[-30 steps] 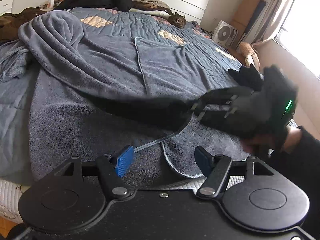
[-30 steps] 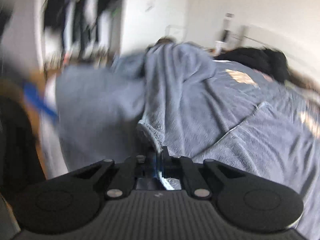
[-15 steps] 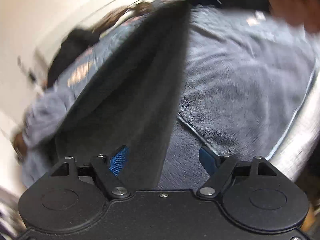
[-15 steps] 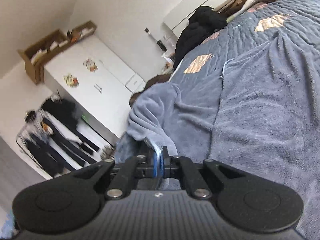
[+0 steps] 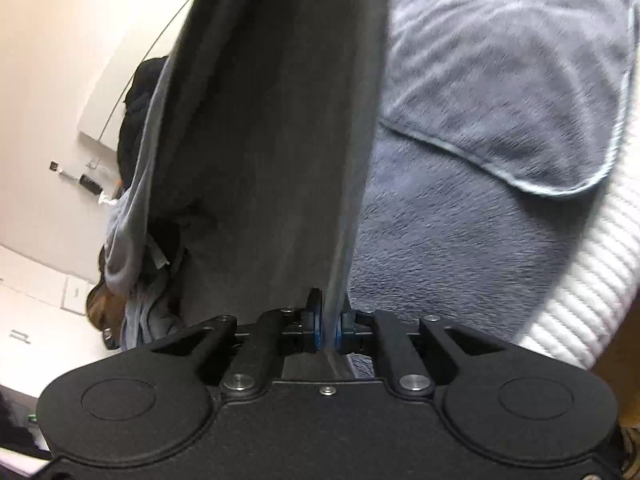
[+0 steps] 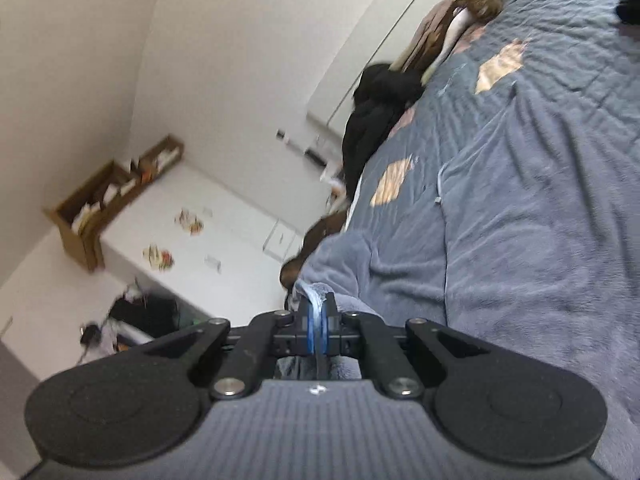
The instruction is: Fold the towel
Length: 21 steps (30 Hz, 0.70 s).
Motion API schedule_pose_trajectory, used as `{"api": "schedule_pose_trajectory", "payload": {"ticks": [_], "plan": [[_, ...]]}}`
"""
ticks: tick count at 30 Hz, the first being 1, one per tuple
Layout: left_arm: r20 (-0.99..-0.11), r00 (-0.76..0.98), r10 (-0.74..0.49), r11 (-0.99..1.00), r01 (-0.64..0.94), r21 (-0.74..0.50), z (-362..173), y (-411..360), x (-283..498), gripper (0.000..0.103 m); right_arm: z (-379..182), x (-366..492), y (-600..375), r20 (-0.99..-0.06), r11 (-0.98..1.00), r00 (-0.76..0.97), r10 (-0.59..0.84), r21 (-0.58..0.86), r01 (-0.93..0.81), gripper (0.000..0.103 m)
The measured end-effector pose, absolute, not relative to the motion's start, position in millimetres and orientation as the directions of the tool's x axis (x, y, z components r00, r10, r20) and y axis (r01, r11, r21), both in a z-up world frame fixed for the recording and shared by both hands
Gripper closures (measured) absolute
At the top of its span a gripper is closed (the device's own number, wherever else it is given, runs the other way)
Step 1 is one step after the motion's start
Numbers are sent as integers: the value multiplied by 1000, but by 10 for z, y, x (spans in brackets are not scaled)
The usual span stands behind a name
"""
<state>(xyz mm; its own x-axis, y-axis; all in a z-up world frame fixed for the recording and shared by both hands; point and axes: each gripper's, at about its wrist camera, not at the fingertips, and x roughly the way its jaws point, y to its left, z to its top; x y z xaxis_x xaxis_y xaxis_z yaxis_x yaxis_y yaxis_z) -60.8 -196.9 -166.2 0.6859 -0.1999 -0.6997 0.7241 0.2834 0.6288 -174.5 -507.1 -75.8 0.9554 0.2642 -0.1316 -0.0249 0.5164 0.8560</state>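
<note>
The towel point(image 5: 276, 128) is grey-blue plush with a pale hem, lifted off the bed and stretched taut upward in the left wrist view. My left gripper point(image 5: 329, 330) is shut on its edge, the cloth pinched between the blue pads. More of the towel point(image 5: 500, 76) lies flat on the bed to the right, its hemmed corner near the mattress edge. In the right wrist view my right gripper point(image 6: 317, 330) is shut on a bunched corner of the towel point(image 6: 532, 264), which spreads over the bed to the right.
A blue patterned quilt point(image 6: 452, 128) covers the bed, with a black garment point(image 6: 380, 112) and a brown heap point(image 6: 448, 28) near the headboard. White ribbed mattress edge point(image 5: 592, 280) shows at right. A white cabinet point(image 6: 224, 240) and a wooden shelf point(image 6: 112, 196) stand by the wall.
My left gripper went from open above the bed to shut on the towel's edge. Both grippers have swung and lifted, pulling the towel up taut. The right stays shut on its corner.
</note>
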Motion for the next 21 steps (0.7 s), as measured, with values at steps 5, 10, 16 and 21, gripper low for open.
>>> {"api": "schedule_pose_trajectory", "payload": {"ticks": [5, 10, 16, 21], "plan": [[-738, 574, -353, 312, 816, 486, -1449, -1974, -853, 63, -622, -2208, -5352, -135, 533, 981, 139, 845, 41, 99], [-745, 517, -422, 367, 849, 380, -1362, -2106, -906, 63, -640, -2645, -5736, -213, 557, 976, -35, 807, 196, 99], [-729, 488, -479, 476, 843, 252, -1315, -2141, -724, 55, -939, -2497, -5847, -524, 699, 848, -83, 575, 424, 97], [-677, 507, -533, 644, 763, 64, -1230, -2189, -358, 46, -1168, -2294, -5846, -691, 777, 703, -168, 346, 526, 85]]}}
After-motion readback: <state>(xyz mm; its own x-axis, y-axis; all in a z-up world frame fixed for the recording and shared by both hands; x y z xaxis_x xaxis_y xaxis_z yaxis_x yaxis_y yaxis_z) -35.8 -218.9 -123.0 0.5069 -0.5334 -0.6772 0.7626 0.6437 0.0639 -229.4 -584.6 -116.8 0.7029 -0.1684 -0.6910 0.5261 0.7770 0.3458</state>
